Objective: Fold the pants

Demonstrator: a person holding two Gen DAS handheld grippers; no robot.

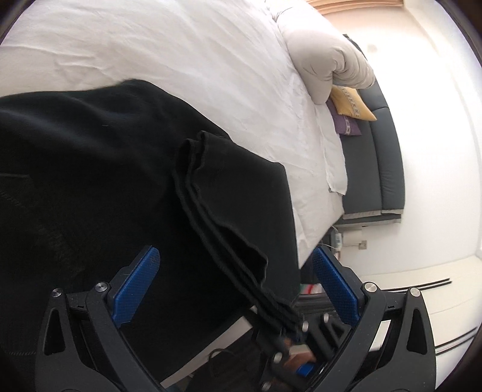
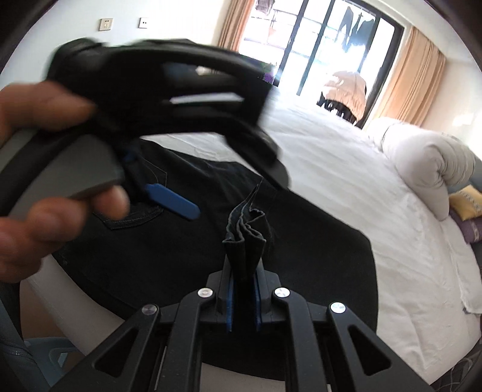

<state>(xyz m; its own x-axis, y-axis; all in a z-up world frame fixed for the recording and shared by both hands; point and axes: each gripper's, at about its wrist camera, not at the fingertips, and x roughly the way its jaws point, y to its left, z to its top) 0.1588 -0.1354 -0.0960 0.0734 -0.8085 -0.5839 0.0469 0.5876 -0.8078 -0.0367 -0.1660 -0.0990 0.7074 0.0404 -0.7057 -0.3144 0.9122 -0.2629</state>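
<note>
Lettering is nowhere readable for us: the wall plates (image 2: 105, 24) by the curtain are blank at this size and the pocket stitching on the black pants (image 2: 186, 256) carries no tag we can make out. We see the pants spread across the near corner of the white bed (image 2: 346, 169), their lower edge hanging over the mattress side, with bare sheet open beyond them up to the rolled duvet (image 2: 421, 162) and the yellow cushion (image 1: 352, 101). Our right gripper (image 2: 243, 297) has its blue pads pressed tight on a bunched hem of the pants, lifted off the bed. Our left gripper (image 1: 235, 283) stands spread wide with nothing pinched, angled down over the cloth; in the right wrist view it is blurred, gripped by the left hand (image 2: 39, 169).
</note>
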